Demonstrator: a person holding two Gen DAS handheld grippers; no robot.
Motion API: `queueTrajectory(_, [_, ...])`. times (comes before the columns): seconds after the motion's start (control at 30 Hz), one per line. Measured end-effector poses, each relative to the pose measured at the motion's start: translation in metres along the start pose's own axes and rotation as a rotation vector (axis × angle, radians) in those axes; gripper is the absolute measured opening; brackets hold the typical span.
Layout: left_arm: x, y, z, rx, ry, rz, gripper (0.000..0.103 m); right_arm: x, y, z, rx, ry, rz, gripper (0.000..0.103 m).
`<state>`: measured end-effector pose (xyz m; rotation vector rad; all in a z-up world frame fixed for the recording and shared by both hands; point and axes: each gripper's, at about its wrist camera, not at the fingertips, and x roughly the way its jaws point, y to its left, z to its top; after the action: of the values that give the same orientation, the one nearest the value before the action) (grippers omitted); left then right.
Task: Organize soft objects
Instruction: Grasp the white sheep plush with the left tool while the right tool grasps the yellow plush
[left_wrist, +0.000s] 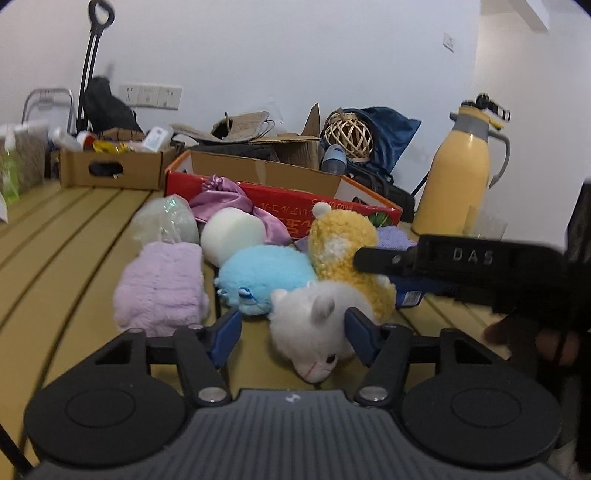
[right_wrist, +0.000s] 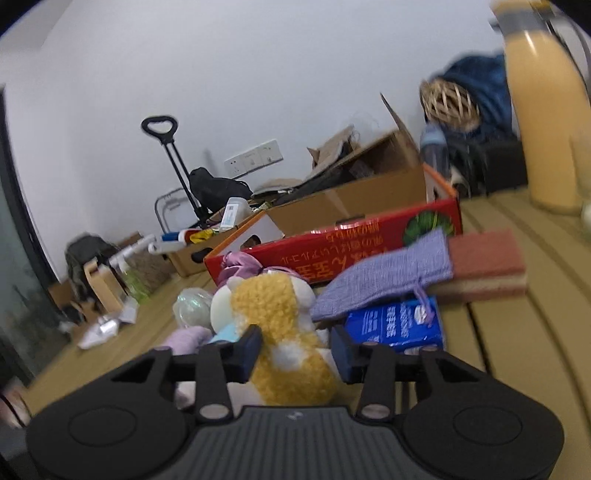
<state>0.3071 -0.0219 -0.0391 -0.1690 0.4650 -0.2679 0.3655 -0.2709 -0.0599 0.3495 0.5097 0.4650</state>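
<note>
On the slatted table (left_wrist: 74, 236) before the red box (left_wrist: 295, 206), the left gripper (left_wrist: 291, 328) is standing half-open around the white plush (left_wrist: 314, 325), its right pad touching, while the right gripper (right_wrist: 295, 350) is straddling the yellow plush (right_wrist: 280, 332), grip unclear.

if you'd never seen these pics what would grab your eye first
The heap of plush toys on the yellow slatted table: a white plush cat between the left gripper's blue pads, and a yellow curly plush between the right gripper's. Behind them stands an open red cardboard box.
</note>
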Motion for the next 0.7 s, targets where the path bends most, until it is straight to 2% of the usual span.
queueTrajectory(0.03, [0.001, 0.001, 0.001, -0.009, 0.005, -0.007, 0.058, 0.003, -0.005, -0.001, 0.028, 0.012, 0.000, 0.061])
queueTrajectory(0.1, [0.002, 0.004, 0.002, -0.025, 0.009, -0.024, 0.052, 0.007, -0.013, -0.004, 0.080, 0.025, 0.009, 0.064])
queueTrajectory(0.13, [0.002, 0.006, 0.003, -0.036, 0.010, -0.037, 0.044, 0.009, -0.017, -0.005, 0.103, 0.027, 0.031, 0.054])
queueTrajectory(0.17, [0.002, 0.007, 0.004, -0.049, 0.011, -0.057, 0.042, 0.010, -0.019, -0.005, 0.126, 0.034, 0.064, 0.052])
queueTrajectory(0.3, [-0.005, 0.006, 0.008, -0.085, 0.020, -0.065, 0.039, 0.002, -0.016, -0.005, 0.127, 0.043, 0.052, 0.043])
queueTrajectory(0.5, [-0.044, -0.002, -0.006, -0.128, 0.068, -0.158, 0.038, -0.059, -0.004, -0.023, 0.139, 0.045, -0.008, 0.041])
queueTrajectory(0.7, [-0.075, -0.016, -0.019, -0.130, 0.031, -0.154, 0.038, -0.109, 0.005, -0.046, 0.167, 0.031, -0.031, 0.040])
